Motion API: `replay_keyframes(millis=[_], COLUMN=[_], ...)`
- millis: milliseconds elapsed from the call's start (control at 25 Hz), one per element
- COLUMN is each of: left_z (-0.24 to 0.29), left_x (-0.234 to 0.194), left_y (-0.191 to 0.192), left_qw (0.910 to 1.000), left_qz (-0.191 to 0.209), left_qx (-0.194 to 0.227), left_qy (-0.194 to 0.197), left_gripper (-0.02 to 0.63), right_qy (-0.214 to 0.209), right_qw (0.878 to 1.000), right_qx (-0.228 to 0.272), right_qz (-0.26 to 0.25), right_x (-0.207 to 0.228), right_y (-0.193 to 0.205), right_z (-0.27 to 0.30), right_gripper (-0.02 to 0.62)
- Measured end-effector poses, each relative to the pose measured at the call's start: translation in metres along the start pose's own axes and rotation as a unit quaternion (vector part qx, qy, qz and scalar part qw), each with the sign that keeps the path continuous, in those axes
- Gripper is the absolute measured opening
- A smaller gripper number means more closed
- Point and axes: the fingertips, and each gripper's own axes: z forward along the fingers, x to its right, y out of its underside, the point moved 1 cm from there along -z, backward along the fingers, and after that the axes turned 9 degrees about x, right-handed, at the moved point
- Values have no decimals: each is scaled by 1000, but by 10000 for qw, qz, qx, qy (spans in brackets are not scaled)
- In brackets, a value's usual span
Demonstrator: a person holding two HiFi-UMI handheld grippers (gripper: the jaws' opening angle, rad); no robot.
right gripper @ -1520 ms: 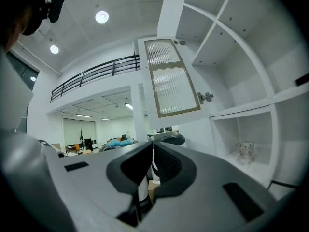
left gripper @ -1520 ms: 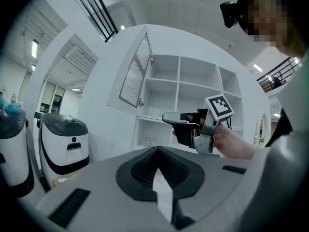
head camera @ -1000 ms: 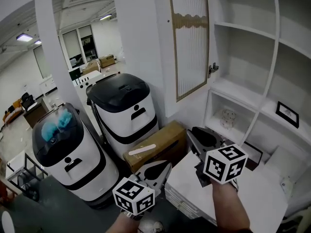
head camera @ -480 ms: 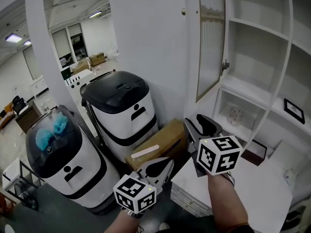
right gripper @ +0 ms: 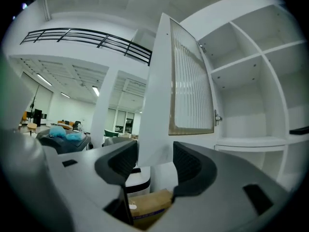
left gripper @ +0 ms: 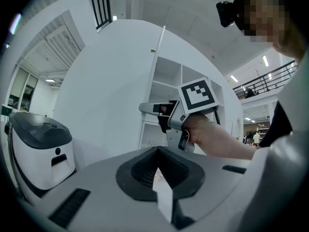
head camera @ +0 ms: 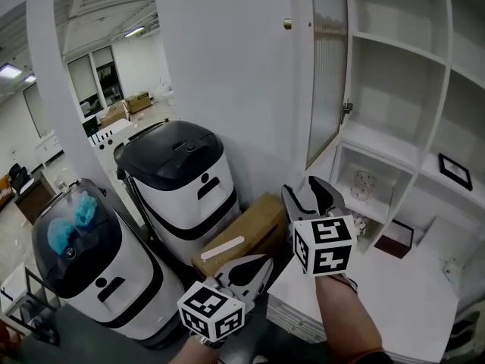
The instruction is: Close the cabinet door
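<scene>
White shelving (head camera: pixel 394 89) stands behind the open cabinet door (head camera: pixel 330 67); right gripper (head camera: pixel 309 192) opening, empty; left gripper (head camera: pixel 254 265) closed

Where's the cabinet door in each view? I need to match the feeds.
Head view: the cabinet door is upper centre-right, standing open, with its ribbed glass panel showing.
Left gripper view: upper centre, nearly edge-on, a thin white strip.
Right gripper view: centre, with the glass panel facing the camera.
Shared landmark: the white shelves just right of the door in all three views.
</scene>
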Motion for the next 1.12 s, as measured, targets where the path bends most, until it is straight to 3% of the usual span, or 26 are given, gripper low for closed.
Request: replay_keyframes(millis=[640, 1120], left_z=[23, 55], left_x=[6, 45], left_y=[12, 26], left_qw=[9989, 9924], left_qz=[-179, -301], left_qx=[-78, -262], left_qy=[423, 1161], left_gripper=[2, 2], right_qy=[-191, 344], right_qw=[9993, 9981], right_qx=[-123, -168], right_qz=[289, 491], right_x=[20, 74], right_y=[-1, -2], right_z=[-26, -86], right_gripper=[218, 215])
